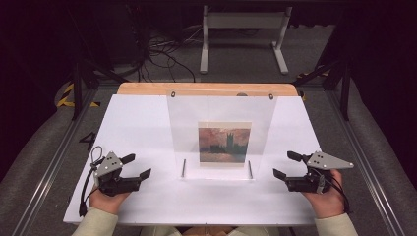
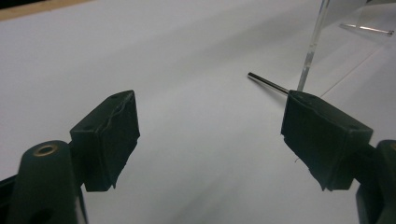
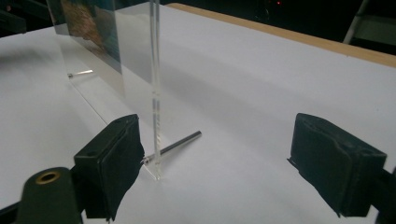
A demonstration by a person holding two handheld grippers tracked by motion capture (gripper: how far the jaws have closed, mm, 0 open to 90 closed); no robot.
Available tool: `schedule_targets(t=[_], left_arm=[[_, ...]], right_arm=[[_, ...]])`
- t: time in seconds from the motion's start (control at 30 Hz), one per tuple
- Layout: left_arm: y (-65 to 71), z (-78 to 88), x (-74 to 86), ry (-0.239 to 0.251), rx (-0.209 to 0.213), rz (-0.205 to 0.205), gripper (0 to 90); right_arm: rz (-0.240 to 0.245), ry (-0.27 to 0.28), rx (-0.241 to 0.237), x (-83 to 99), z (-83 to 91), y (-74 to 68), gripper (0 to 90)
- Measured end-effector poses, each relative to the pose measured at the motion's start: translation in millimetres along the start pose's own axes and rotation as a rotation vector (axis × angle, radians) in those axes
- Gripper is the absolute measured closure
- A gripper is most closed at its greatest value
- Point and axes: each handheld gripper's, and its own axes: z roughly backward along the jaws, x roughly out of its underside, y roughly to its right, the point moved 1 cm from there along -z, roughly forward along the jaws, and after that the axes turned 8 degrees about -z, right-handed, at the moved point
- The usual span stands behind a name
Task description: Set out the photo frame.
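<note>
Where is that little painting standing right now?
In the high view the painting stands inside the clear acrylic frame at the middle of the white table, between the left gripper and right gripper.

I look down on a white tabletop [image 1: 137,128] with a light wooden strip [image 1: 206,89] along its far edge. Grey carpet floor [image 1: 236,66] lies beyond it, crossed by a tangle of black cables [image 1: 160,51]. A white metal frame with 2 legs [image 1: 243,34] stands on that floor at the back. Metal rails [image 1: 366,167] run along both sides of the table, and yellow-and-black tape [image 1: 66,96] marks the floor at the left. The room around me is dark; light falls mainly on the tabletop.
</note>
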Motion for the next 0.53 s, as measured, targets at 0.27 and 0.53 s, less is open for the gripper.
schedule_targets(t=[0.27,0.53], left_arm=[[2.2,-15.0,3.7,-0.076,0.023,-0.011,19.6],[1.8,-15.5,3.7,-0.08,0.029,-0.009,19.4]], right_arm=[[-0.037,-0.066,0.012,18.3,-13.8,8.0,16.2],[-0.041,-0.062,0.01,18.2,-14.2,8.0,16.0]])
